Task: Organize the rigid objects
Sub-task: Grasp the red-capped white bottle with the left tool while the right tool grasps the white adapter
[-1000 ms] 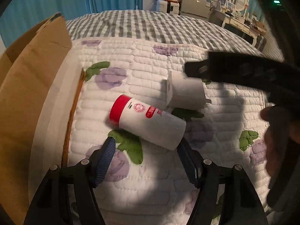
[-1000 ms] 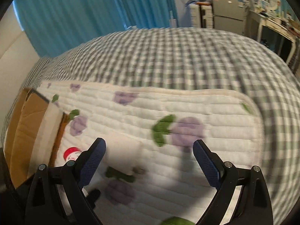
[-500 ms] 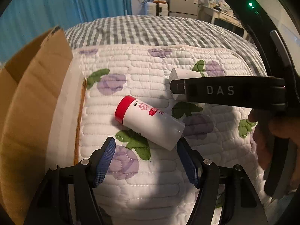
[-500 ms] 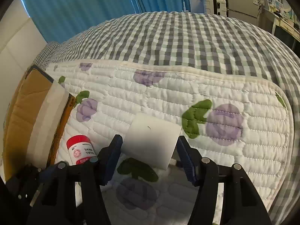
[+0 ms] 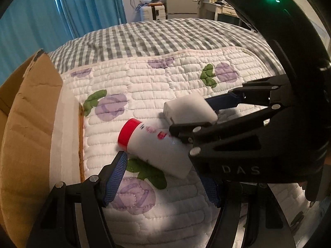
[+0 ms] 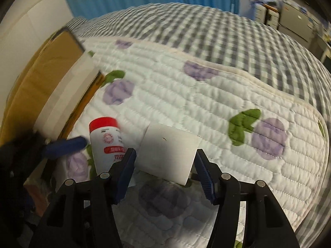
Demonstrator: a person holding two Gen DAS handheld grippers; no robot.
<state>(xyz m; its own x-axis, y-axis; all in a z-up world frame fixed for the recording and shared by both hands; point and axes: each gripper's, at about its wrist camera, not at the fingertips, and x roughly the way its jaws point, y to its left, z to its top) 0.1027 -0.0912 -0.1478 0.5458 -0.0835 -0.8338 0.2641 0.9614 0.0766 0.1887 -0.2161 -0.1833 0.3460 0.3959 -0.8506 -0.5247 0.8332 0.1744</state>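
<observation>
A white bottle with a red cap (image 5: 154,144) lies on its side on the quilted flower mat (image 5: 144,82). My left gripper (image 5: 163,177) is open around the bottle's base, not touching it. A white plug adapter block (image 6: 168,155) sits just right of the bottle (image 6: 107,142). My right gripper (image 6: 165,169) has its blue pads against both sides of the block. In the left wrist view the right gripper (image 5: 198,115) reaches in from the right and holds the block (image 5: 189,109).
An open cardboard box (image 5: 26,124) stands at the mat's left edge, also in the right wrist view (image 6: 51,78). The mat lies on a grey checked bedspread (image 6: 206,31). Furniture and appliances (image 5: 180,8) stand beyond the bed.
My right gripper has come down around the white block and narrowed onto it. My left gripper has moved closer to the bottle and stays open.
</observation>
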